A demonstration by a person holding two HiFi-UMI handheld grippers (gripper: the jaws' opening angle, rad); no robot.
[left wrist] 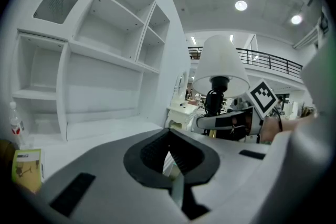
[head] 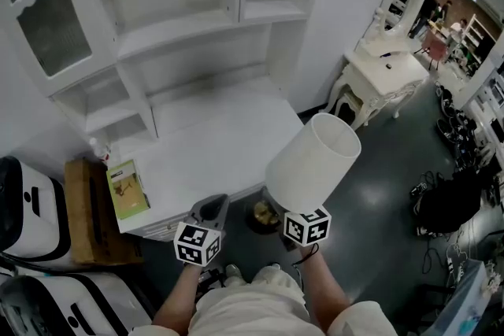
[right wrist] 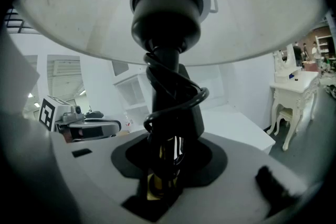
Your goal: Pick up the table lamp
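The table lamp's white shade (head: 313,161) is tilted above the desk's front right corner, with its dark round base (head: 264,215) lower down, off the desk top. My right gripper (head: 293,210) is shut on the lamp's stem (right wrist: 167,113), which has a black cord wound round it; the shade's underside (right wrist: 79,13) fills the top of the right gripper view. My left gripper (head: 211,210) hovers beside the lamp over the desk's front edge, jaws together and holding nothing. The left gripper view shows its own jaws (left wrist: 169,152) below, and to the right the lamp (left wrist: 220,63) in the right gripper (left wrist: 223,122).
A white desk (head: 213,134) with a tall shelf unit (head: 181,20) stands ahead. A green booklet (head: 127,187) and a small bottle (head: 98,149) lie at its left end, beside a cardboard box (head: 87,216). A white dressing table (head: 386,71) stands to the right, with cables (head: 449,201) on the floor.
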